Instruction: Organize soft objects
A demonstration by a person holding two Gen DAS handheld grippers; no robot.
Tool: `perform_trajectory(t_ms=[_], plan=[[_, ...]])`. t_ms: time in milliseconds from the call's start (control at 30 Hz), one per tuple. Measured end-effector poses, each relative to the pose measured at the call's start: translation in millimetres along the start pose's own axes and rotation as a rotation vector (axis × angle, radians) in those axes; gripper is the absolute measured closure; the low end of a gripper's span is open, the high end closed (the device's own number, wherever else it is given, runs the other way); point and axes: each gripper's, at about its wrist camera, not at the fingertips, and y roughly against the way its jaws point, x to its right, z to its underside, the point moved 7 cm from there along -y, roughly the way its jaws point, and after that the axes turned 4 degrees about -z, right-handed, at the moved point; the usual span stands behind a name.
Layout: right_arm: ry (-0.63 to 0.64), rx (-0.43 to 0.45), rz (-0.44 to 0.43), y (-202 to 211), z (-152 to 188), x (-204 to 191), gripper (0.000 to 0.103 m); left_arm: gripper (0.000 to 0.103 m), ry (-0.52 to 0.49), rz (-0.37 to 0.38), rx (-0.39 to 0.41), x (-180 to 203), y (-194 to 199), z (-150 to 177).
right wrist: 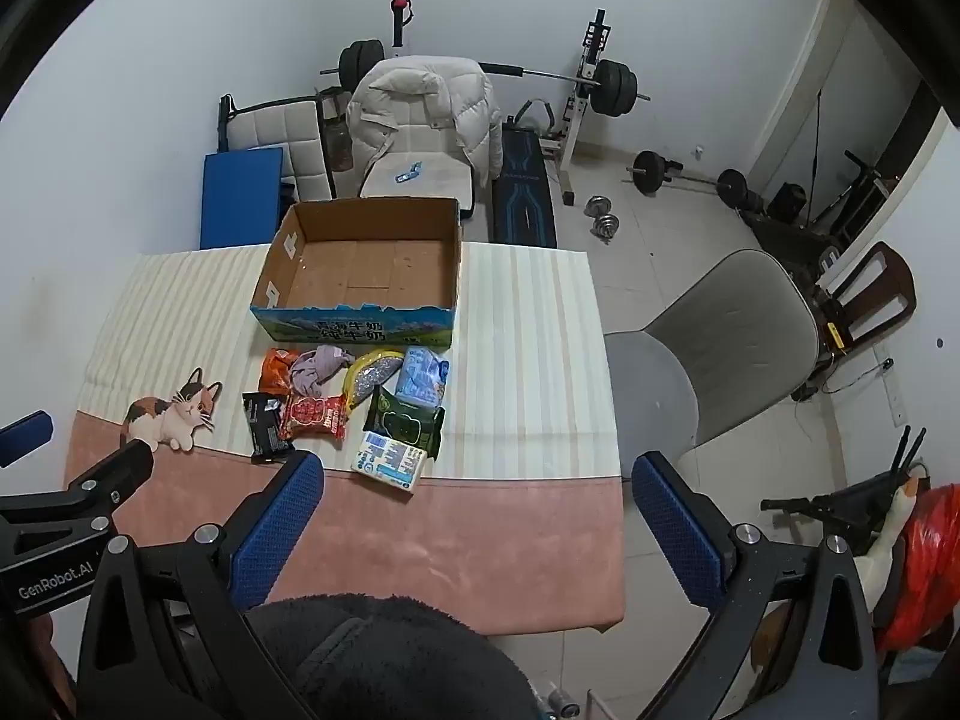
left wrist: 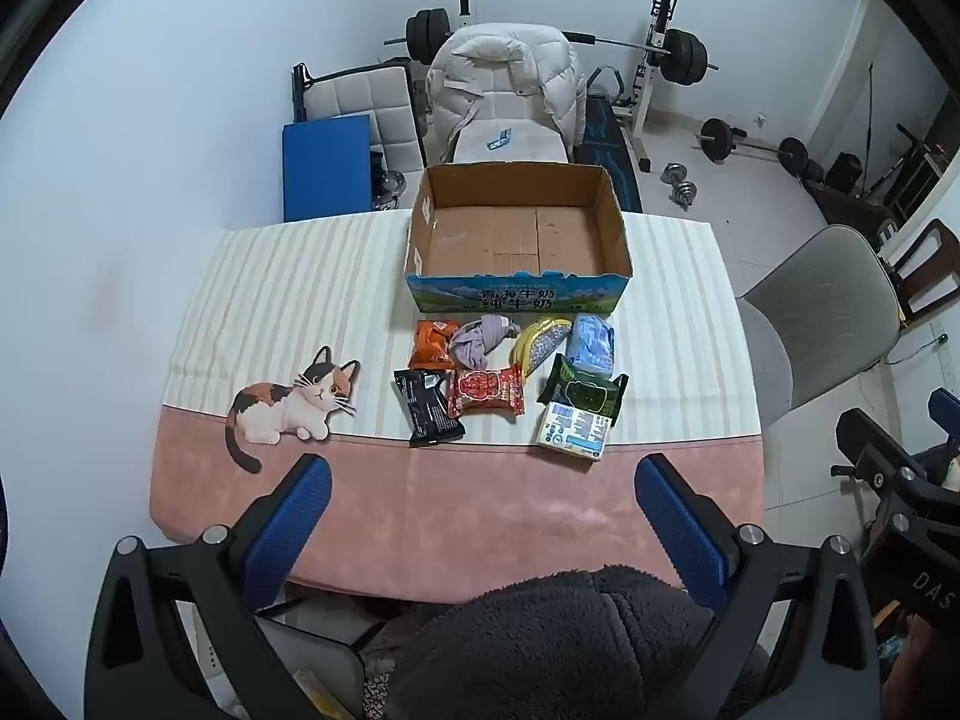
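Both views are evenly lit by cool, diffuse indoor light, with soft, faint shadows and no harsh glare. Fisheye distortion bends the pale grey walls (left wrist: 180,90) and darkens the corners. Focus is sharp centrally, softening toward the rims.

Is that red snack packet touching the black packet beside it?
Touching. In the left wrist view the red snack packet lies with its left edge overlapping the black packet; no cloth shows between them.
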Motion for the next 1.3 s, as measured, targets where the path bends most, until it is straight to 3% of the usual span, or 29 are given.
perform_trajectory(t_ms=[1300], plan=[[-0.009, 0.024, 0.011, 3.1, -11.9, -14.8, 0.0, 0.0, 0.011, 0.014, 0.028, -9.8, -1.2, -7.0]])
